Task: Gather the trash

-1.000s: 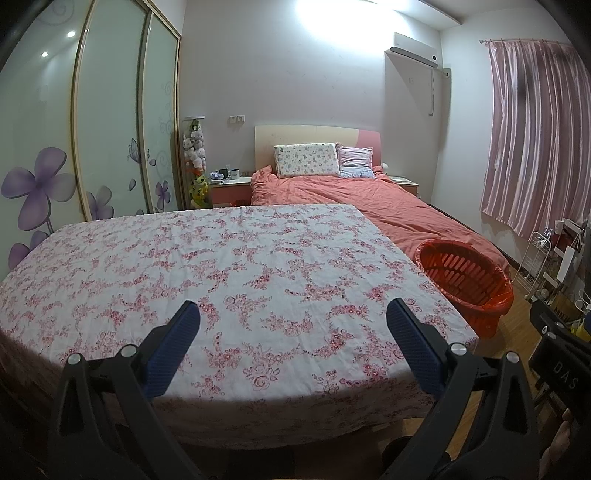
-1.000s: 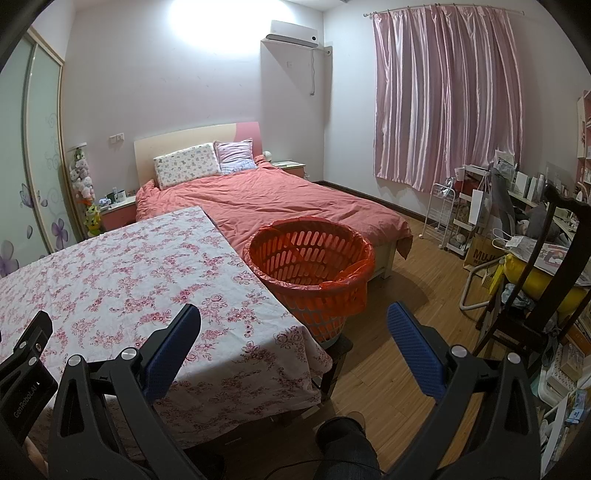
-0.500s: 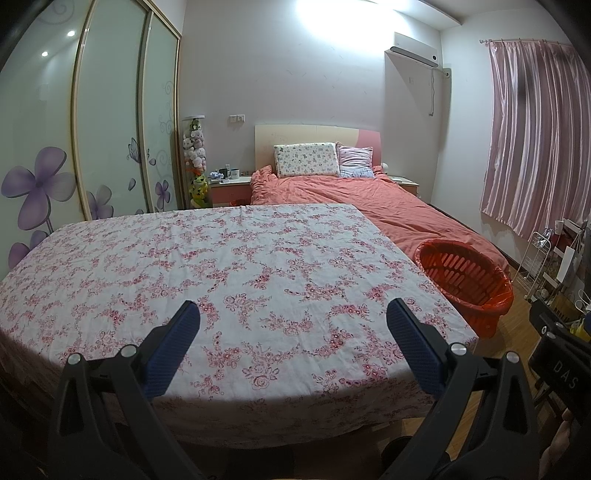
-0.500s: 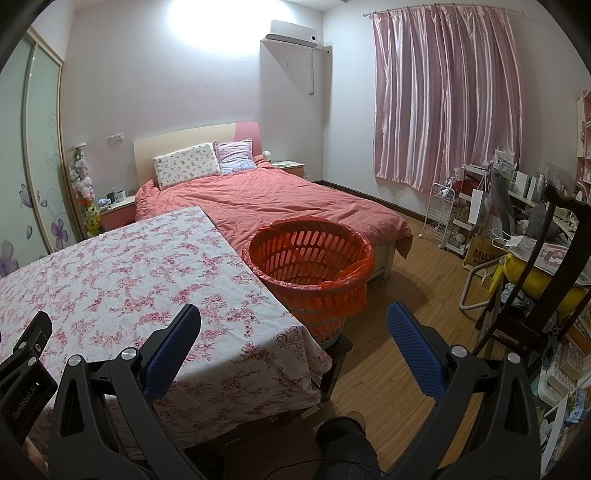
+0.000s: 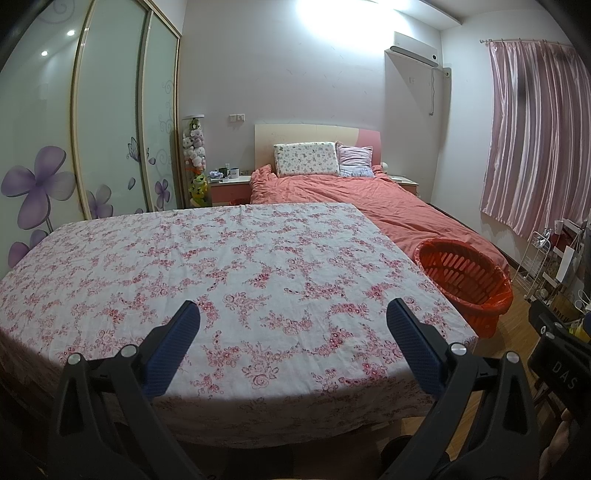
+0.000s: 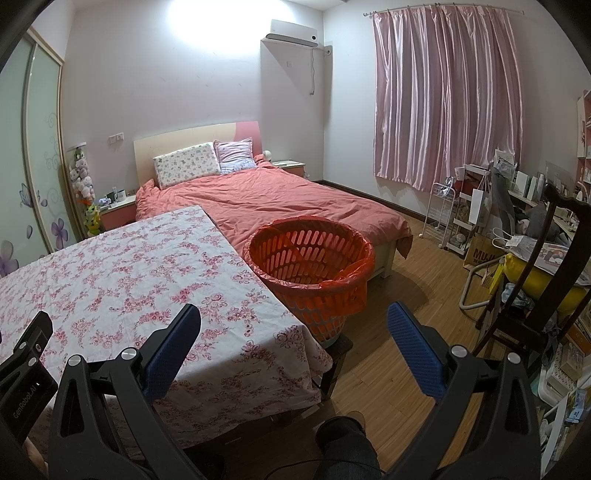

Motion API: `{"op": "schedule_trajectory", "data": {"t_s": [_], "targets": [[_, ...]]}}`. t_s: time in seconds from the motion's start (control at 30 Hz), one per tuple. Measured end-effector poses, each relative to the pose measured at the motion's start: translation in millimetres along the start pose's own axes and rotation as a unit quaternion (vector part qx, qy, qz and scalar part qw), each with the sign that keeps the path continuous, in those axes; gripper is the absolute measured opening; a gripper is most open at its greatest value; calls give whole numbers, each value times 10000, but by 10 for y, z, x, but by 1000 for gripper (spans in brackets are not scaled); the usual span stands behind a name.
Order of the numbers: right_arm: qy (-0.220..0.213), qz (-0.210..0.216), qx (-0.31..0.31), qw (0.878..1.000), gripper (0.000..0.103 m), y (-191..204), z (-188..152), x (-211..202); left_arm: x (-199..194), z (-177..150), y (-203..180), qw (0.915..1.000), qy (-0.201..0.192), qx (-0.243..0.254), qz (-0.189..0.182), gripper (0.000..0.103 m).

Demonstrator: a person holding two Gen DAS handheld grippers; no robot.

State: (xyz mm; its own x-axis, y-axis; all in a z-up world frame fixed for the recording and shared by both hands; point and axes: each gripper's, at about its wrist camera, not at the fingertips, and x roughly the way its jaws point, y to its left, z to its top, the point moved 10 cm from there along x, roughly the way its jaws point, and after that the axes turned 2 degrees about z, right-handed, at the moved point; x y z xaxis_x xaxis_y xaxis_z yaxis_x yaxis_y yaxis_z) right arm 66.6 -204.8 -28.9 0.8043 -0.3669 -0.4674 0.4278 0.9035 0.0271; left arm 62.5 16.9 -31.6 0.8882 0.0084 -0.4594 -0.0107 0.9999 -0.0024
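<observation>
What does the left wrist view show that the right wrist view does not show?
Only the left wrist view shows the whole flowered tablecloth and the full wardrobe doors. Only the right wrist view shows the dark chair, the white rack and the wood floor. Both show the orange basket, the bed and open grippers.

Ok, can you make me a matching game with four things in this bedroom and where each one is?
Things:
1. orange plastic slatted basket
2. floral-print rectangular pillow
3. pink satin curtain
4. white wall air conditioner

Places:
A. at the bed's headboard
B. high on the wall
C. beside the floral tablecloth
D. over the window

Pairs: 1-C, 2-A, 3-D, 4-B
</observation>
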Motion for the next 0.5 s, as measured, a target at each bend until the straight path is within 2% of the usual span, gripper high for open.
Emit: {"op": "schedule_trajectory", "data": {"t_s": [0.5], "targets": [[0, -1, -2, 10000, 100, -1, 2, 0, -2, -14, -3, 10000, 12, -2, -1, 99]]}}
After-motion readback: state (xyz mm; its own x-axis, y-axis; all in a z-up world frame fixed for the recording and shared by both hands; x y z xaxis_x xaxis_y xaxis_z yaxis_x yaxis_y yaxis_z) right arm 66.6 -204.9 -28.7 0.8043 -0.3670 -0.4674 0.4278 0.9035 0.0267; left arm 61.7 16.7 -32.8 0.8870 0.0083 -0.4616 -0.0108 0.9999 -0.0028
